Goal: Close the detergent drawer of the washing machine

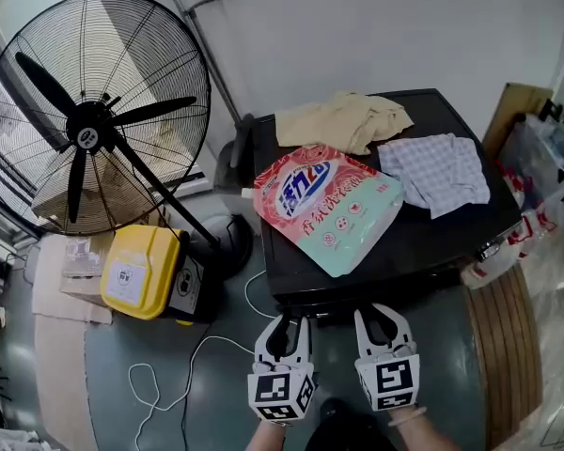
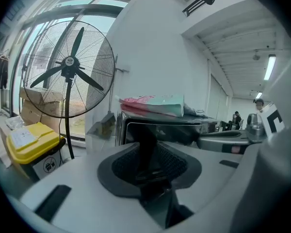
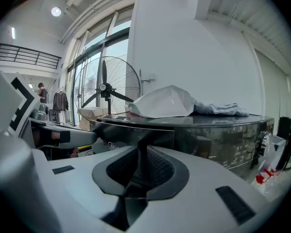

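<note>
The black washing machine [image 1: 423, 242] stands just ahead of both grippers. Its detergent drawer [image 2: 184, 132] is the dark chrome-edged panel at the upper left of the front. In the right gripper view the drawer [image 3: 121, 130] seems to stand slightly proud of the control panel beside it. My left gripper [image 1: 282, 325] hovers just short of that front edge, its jaws a narrow slit apart with nothing between them [image 2: 148, 152]. My right gripper [image 1: 381, 319] sits beside it to the right, jaws together and empty [image 3: 138, 161]. Neither gripper touches the machine.
On the machine's top lie a pink-and-green detergent bag [image 1: 329, 205], a beige cloth [image 1: 343, 120] and a checked cloth [image 1: 437, 172]. A large floor fan [image 1: 89, 130] and a yellow container [image 1: 141, 271] stand to the left. A white cable [image 1: 188, 374] trails over the floor.
</note>
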`<state>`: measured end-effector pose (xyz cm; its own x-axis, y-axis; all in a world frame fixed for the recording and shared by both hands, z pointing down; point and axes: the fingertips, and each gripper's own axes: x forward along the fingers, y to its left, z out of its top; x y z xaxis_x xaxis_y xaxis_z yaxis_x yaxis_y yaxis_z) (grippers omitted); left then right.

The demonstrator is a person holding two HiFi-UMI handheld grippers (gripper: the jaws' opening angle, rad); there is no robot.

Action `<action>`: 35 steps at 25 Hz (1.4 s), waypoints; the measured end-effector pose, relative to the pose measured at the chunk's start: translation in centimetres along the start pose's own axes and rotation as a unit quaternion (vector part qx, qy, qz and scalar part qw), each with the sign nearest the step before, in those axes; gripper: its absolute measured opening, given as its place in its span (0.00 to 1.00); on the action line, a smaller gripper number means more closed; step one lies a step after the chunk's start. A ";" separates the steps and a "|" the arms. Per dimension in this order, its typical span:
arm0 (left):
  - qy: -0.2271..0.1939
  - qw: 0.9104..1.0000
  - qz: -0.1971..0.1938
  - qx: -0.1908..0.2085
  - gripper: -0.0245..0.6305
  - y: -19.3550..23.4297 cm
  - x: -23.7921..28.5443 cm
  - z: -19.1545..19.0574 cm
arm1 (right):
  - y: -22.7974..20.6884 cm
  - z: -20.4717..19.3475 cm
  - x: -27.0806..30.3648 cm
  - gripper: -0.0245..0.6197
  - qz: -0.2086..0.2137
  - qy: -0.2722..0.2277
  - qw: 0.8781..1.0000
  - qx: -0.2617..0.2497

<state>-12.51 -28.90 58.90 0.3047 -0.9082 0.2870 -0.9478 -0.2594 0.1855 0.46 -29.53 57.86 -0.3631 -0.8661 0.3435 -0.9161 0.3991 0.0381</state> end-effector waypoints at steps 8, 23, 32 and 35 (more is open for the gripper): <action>-0.002 1.000 0.003 0.000 0.22 0.2 0.4 0.1 | -0.4 0.4 0.5 0.15 -0.006 -0.006 1.000 -0.003; -0.008 1.000 0.004 -0.001 0.21 0.5 0.7 0.2 | -0.8 0.3 0.8 0.13 -0.018 -0.015 1.000 -0.003; -0.009 1.000 0.009 -0.004 0.20 0.7 0.8 0.2 | -0.8 0.2 0.9 0.12 -0.021 -0.017 1.000 -0.006; -0.010 1.000 0.011 -0.003 0.19 0.7 0.9 0.2 | -0.9 0.1 0.9 0.12 -0.021 -0.018 1.000 -0.005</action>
<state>-12.89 -29.95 59.07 0.2812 -0.9201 0.2725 -0.9539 -0.2369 0.1842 0.89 -30.71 58.02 -0.3307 -0.8921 0.3080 -0.9288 0.3654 0.0611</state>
